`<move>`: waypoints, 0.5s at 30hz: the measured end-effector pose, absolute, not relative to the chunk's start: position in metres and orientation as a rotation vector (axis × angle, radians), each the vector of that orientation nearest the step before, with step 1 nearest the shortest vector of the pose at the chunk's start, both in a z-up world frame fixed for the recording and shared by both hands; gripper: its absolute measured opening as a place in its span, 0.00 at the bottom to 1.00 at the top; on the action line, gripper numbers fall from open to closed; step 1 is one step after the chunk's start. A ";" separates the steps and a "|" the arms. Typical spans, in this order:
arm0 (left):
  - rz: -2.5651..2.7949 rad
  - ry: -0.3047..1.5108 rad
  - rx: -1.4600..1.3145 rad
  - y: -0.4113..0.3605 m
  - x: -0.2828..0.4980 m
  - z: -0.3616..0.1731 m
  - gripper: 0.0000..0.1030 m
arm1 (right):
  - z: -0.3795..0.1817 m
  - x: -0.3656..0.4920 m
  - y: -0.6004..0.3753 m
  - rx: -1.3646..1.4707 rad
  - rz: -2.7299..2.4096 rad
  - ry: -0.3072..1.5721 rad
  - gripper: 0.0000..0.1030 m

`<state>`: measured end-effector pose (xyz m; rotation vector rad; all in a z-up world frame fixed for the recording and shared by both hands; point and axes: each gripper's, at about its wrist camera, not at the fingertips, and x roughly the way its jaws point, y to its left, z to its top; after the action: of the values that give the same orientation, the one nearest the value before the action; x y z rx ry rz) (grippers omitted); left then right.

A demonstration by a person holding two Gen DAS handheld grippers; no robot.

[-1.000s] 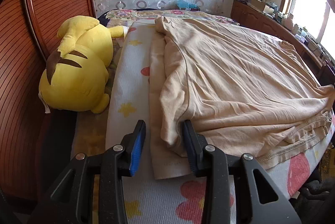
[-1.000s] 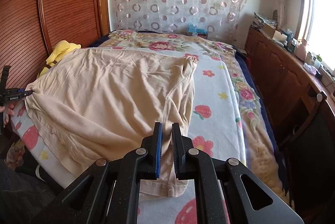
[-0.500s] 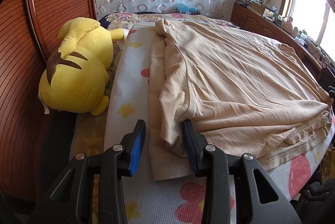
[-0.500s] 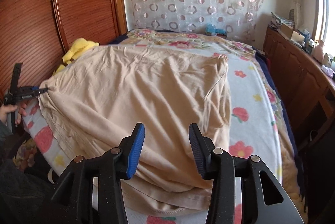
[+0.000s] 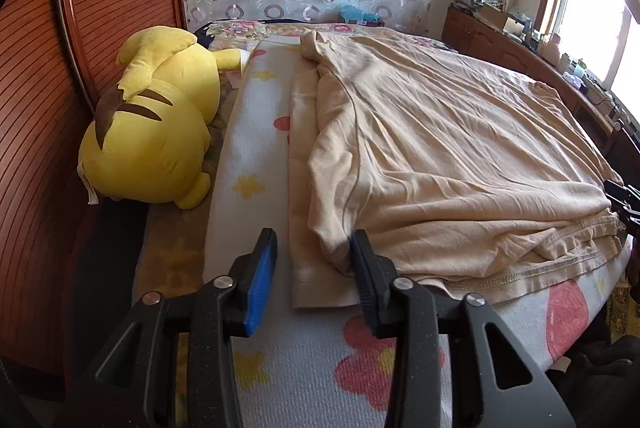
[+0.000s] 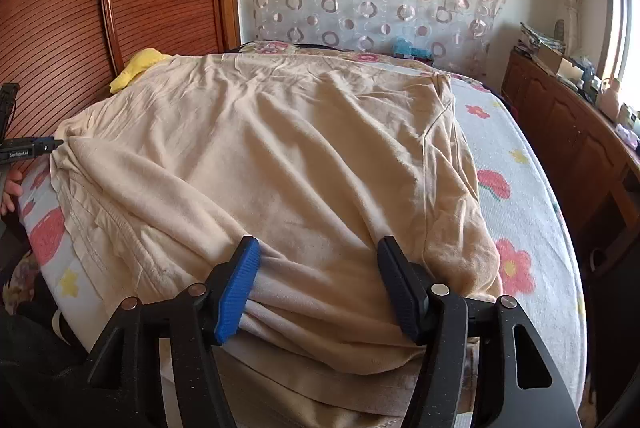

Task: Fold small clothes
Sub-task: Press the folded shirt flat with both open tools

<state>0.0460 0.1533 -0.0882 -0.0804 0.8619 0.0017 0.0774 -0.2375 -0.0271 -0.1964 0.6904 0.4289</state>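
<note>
The bed (image 5: 256, 380), covered by a white flower-printed blanket, fills most of both views. A beige shirt (image 5: 440, 148) lies spread flat over the blanket, its stitched hem at the near edge and one side folded inward along the seam. A yellow plush toy (image 5: 156, 124) rests beside the blanket, against the ribbed wooden wardrobe door (image 5: 44, 76), well apart from the shirt. Left claw (image 5: 314, 250): jaws apart and opening, straddling the shirt's folded near corner; pads not pressing the cloth. Right claw (image 6: 318, 262): jaws wide and opening, with a bunched fold of the shirt lying between them, not pinched. A hand (image 6: 10, 188) shows at the right-wrist view's left edge.
</note>
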 end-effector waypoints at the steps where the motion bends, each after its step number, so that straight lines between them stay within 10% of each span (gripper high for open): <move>1: -0.007 0.864 -0.086 0.153 0.046 -0.088 0.51 | -0.028 0.077 -0.236 -0.201 0.428 0.686 0.63; 15: 0.012 0.881 -0.074 0.146 0.056 -0.089 0.70 | -0.031 0.069 -0.239 -0.198 0.431 0.675 0.63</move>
<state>0.0564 0.1464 -0.0893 -0.0735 0.8808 0.0125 0.0687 -0.2390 -0.0306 -0.1975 0.6750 0.4312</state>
